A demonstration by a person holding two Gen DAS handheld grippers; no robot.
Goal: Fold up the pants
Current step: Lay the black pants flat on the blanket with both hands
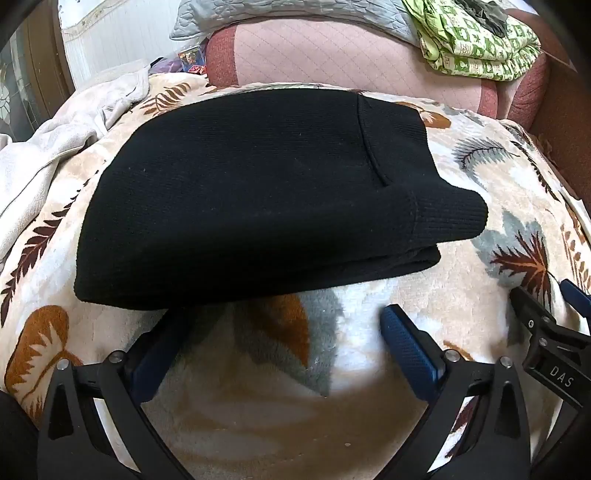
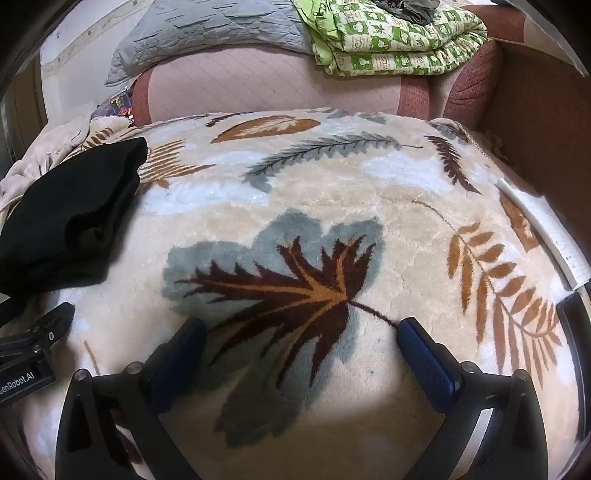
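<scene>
The black pants [image 1: 251,199] lie folded into a compact stack on the leaf-patterned blanket [image 1: 480,177], ribbed cuff pointing right. My left gripper [image 1: 288,321] hangs open just in front of the stack's near edge, its left finger close to that edge, nothing between the fingers. In the right wrist view the same pants [image 2: 70,218] sit at the far left. My right gripper [image 2: 301,328] stands open over a brown leaf print on the blanket [image 2: 369,177], holding nothing. The right gripper also shows at the left wrist view's right edge.
A pink and red couch [image 2: 258,85] runs along the back with a grey quilt [image 2: 207,33] and a folded green patterned blanket [image 2: 399,40] on it. A cream cloth [image 1: 48,147] is bunched left of the pants. A white strip [image 2: 546,236] lies at the blanket's right edge.
</scene>
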